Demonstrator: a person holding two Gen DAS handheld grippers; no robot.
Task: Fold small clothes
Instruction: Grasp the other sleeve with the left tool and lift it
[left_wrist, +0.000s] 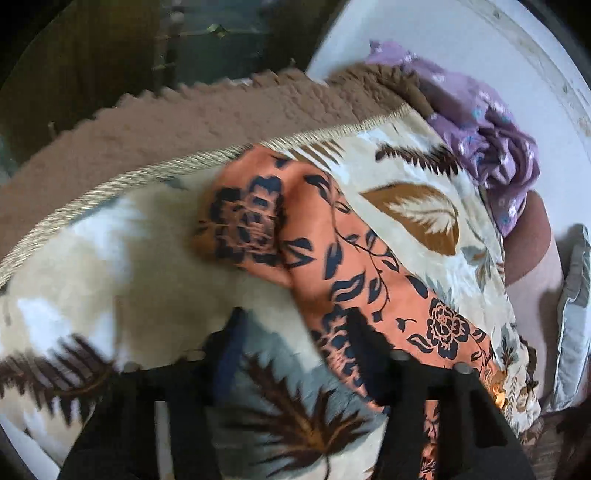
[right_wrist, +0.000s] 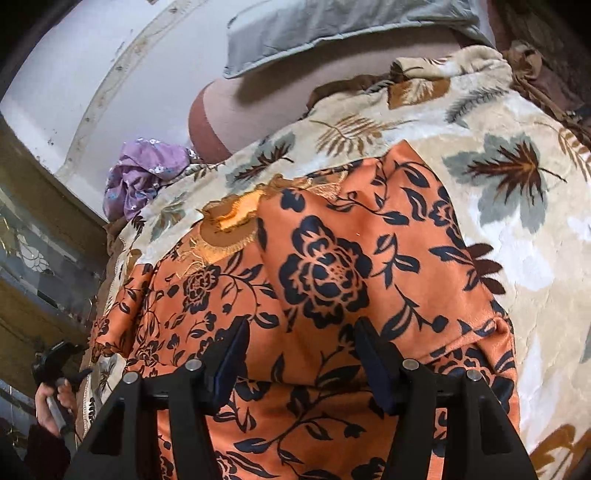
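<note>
An orange garment with dark blue flowers (right_wrist: 325, 273) lies spread on a cream leaf-print blanket (right_wrist: 517, 229); it also shows in the left wrist view (left_wrist: 332, 251), with one part folded over. My right gripper (right_wrist: 301, 350) is open, its fingers apart just above the garment's middle. My left gripper (left_wrist: 291, 332) is open over the blanket at the garment's edge; the view is blurred. The left gripper's handle and the hand holding it show in the right wrist view (right_wrist: 55, 373), at the garment's left end.
A crumpled purple floral garment (left_wrist: 487, 136) lies at the blanket's far edge, also in the right wrist view (right_wrist: 144, 173). A grey pillow (right_wrist: 332, 33) lies beyond. A brown fleece blanket (left_wrist: 166, 122) lies beside the cream one. A white wall (right_wrist: 74, 74) stands behind.
</note>
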